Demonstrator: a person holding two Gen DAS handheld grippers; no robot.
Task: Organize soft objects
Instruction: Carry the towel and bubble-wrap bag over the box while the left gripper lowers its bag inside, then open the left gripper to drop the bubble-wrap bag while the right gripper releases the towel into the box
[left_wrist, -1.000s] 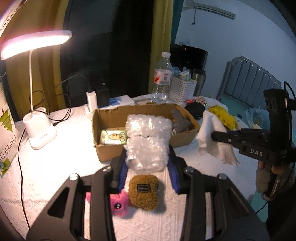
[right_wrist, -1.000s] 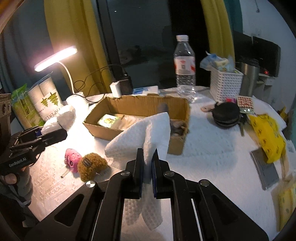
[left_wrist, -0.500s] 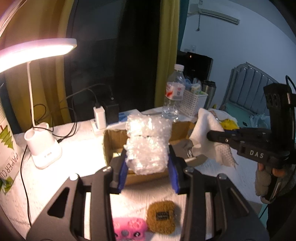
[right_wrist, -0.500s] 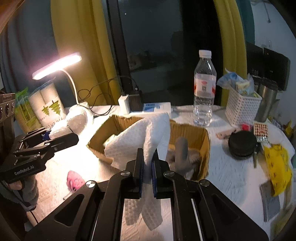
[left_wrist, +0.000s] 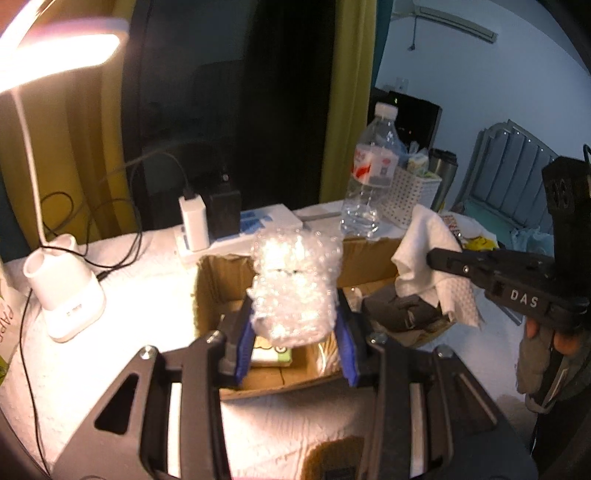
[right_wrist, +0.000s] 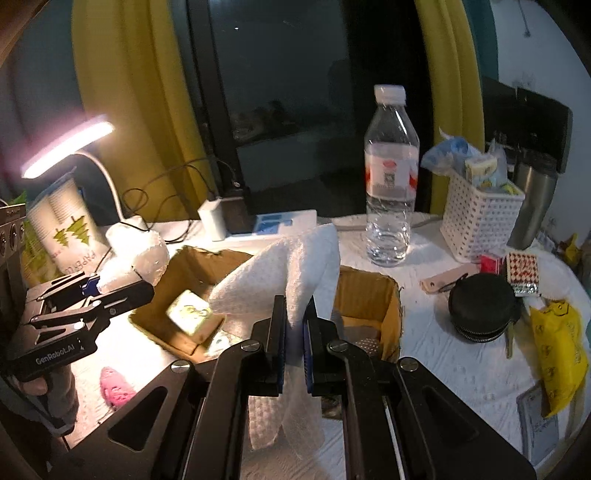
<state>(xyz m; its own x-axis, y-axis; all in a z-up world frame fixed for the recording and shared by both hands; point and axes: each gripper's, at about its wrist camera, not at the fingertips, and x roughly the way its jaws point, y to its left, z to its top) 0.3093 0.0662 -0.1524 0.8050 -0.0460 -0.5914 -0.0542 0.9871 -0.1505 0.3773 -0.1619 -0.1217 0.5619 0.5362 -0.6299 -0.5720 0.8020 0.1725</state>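
Left gripper (left_wrist: 295, 343) jaws pinching bubble wrap (left_wrist: 295, 288) above cardboard box (left_wrist: 221, 273); right gripper (right_wrist: 294, 332) jaws pinching white cloth (right_wrist: 284, 273).

Both tools are matte black frames with silver screws and blue pads; left tool (left_wrist: 295, 343) says GenRobot.AI, right tool (right_wrist: 294, 328) says DAS.

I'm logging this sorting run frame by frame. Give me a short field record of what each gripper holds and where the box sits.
left gripper: shut on bubble wrap, held above the cardboard box
right gripper: shut on white cloth, near the box
in box: yellow-green packet, dark grey item
on table: pink toy, water bottle, white basket
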